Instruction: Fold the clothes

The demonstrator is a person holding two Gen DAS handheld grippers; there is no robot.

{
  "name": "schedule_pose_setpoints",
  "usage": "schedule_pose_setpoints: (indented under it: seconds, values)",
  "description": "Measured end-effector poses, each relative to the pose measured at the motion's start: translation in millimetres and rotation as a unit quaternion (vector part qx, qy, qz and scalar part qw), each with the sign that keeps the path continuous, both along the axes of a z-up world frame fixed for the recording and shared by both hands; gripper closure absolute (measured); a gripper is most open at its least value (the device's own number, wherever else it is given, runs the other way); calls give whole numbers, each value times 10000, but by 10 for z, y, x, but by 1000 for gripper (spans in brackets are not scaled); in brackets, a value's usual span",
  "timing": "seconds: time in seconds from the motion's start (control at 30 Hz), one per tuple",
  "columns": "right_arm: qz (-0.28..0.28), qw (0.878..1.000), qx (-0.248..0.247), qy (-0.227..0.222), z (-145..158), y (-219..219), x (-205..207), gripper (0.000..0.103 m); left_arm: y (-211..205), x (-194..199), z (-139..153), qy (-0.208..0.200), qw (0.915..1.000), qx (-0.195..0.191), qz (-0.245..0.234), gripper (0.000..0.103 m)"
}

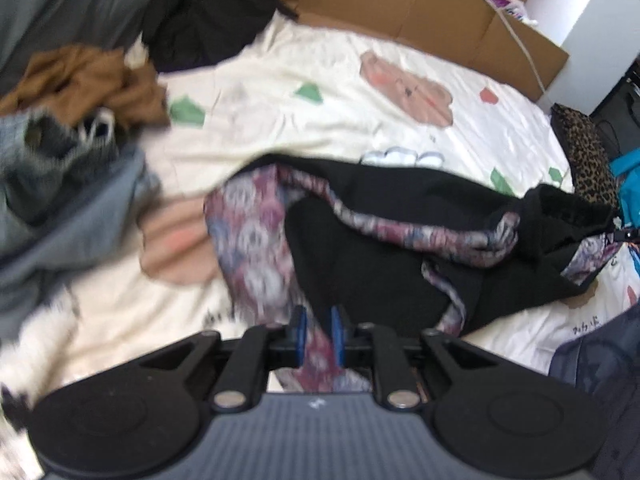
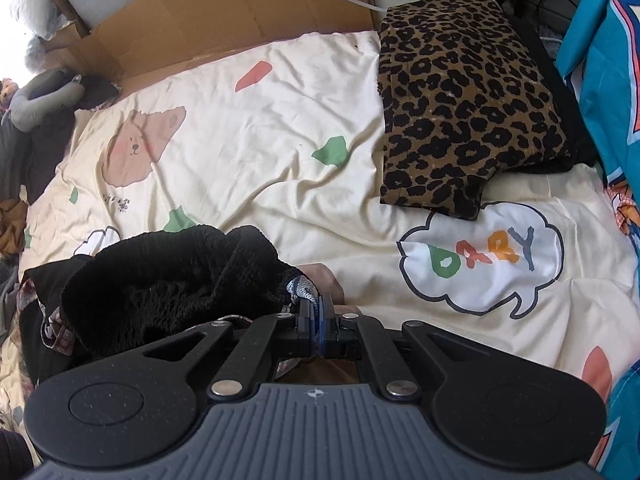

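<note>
On the bed, spread over a cream sheet (image 2: 248, 128) printed with bears, green and red patches and a speech bubble: one black garment (image 1: 384, 248) with a patterned purple-and-white lining, lying rumpled across the near middle of the sheet, partly turned inside out so that bands of the lining show along its edges. Left gripper (image 1: 319, 336), at the near edge of the garment: blue-padded jaws narrowly apart with a strip of the patterned lining running between them and hanging down past the pads, so the fabric is clamped there; the left wrist view is blurred on its left side. Right gripper (image 2: 317, 328), at the other end of the same garment (image 2: 168, 280): jaws pressed together on a small fold of patterned cloth, with the black knitted bulk bunched just to the left of the fingers. Folded leopard-print cloth (image 2: 460, 100): lying flat at the far right corner of the sheet, well apart from the black garment. Pile of unfolded clothes at the far left in the left wrist view: a brown piece (image 1: 92, 84), a grey-blue piece (image 1: 72, 208) below it and a dark piece (image 1: 200, 32) behind. Flattened cardboard (image 2: 224, 12): standing along the far edge of the bed, with a white cable across it. Turquoise printed fabric (image 2: 608, 80): along the right edge.
</note>
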State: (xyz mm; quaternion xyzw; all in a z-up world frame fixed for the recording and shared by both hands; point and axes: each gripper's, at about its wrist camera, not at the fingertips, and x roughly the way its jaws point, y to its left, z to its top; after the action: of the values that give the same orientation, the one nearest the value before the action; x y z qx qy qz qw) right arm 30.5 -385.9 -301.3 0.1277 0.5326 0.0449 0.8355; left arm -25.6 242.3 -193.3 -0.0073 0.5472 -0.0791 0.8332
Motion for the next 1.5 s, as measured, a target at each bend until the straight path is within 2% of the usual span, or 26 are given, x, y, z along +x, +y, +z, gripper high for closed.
schedule_pose_setpoints:
  seconds: [0.23,0.47,0.7,0.9,1.1,1.37,1.5]
  values:
    - [-148,9996,217,85,-91,-72,-64,103,-332,321,-23,-233,9988,-85,-430,89]
    - [-182,9993,273,165,-203,-132,-124,103,-910,589,-207,-309,9927,-331,-1116,88]
    - [-206,9991,281,257,-318,-186,-133,103,-1487,772,-483,-259,9792,-404,-1972,88]
    - [-222,9990,288,276,-362,-196,-123,103,-1862,842,-650,-185,9626,-502,-2654,87]
    - [-241,9989,303,280,-384,-204,-112,103,-2062,832,-720,-185,9492,-404,-3116,83]
    - [-264,9988,302,291,-401,-203,-117,103,-1986,923,-656,-177,9464,-518,-3185,83]
    - [-275,9987,300,297,-409,-202,-120,103,-2048,955,-716,-127,9371,-406,-3466,84]
